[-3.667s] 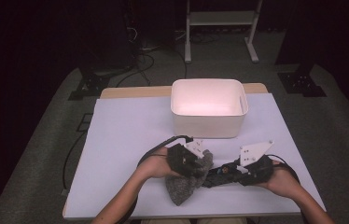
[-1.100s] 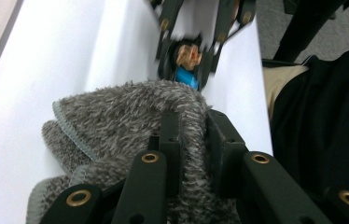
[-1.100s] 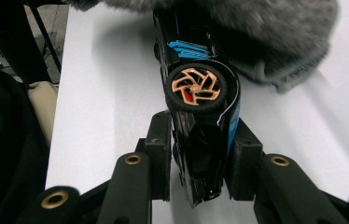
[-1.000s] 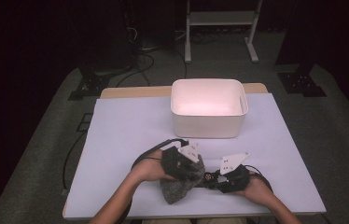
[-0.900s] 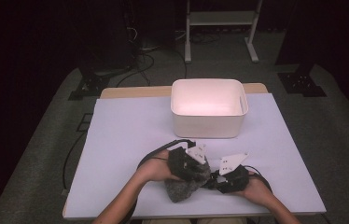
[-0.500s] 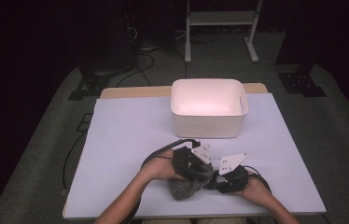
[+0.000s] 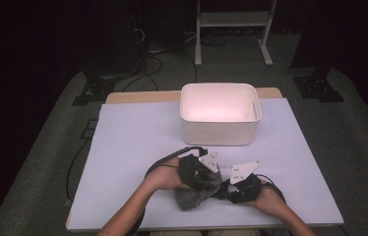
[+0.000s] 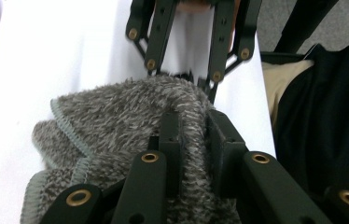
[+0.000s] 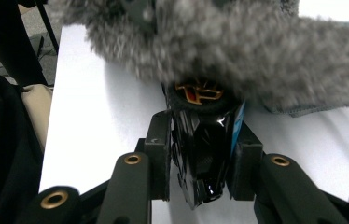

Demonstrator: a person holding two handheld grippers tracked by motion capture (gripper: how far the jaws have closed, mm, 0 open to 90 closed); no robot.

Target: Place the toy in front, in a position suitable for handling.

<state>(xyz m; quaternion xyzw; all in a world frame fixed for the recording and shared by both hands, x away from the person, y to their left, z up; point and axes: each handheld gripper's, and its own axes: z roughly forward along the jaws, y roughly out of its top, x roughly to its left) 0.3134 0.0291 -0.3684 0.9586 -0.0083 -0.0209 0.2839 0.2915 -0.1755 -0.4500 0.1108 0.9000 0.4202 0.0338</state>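
Two grippers worked close together at the near edge of the table (image 7: 123, 147), and we used one for each thing. With our left gripper (image 8: 192, 140) we pinched a fold of the grey fluffy towel (image 8: 116, 126); its jaws stood almost together, with only the thick pile between them. With our right gripper (image 9: 200, 154) we clamped a glossy black toy car (image 9: 203, 149), and the two pads pressed on its two sides.

We judged that the work in hand was wiping the car with the towel. That explains the placing: the right gripper kept the car low and steady just above the white cover, so that it could not roll, while the left one brought the cloth over the far end of the car. In the right gripper view the towel lay over that end and touched it, and a wheel with a gold hub (image 9: 199, 92) showed just under the fringe.

The long axis of the car ran along the right gripper's own jaws, pointing away from the hand toward the towel. Which end was the front we could not tell, because the cloth hid it. In the high view the car pointed roughly to the left across the table, toward the left gripper (image 7: 199, 169), and the towel (image 7: 197, 191) hung in a bundle between both hands, near the person.

The white plastic bin (image 7: 220, 114) stood well apart on the far side, and it looked empty.
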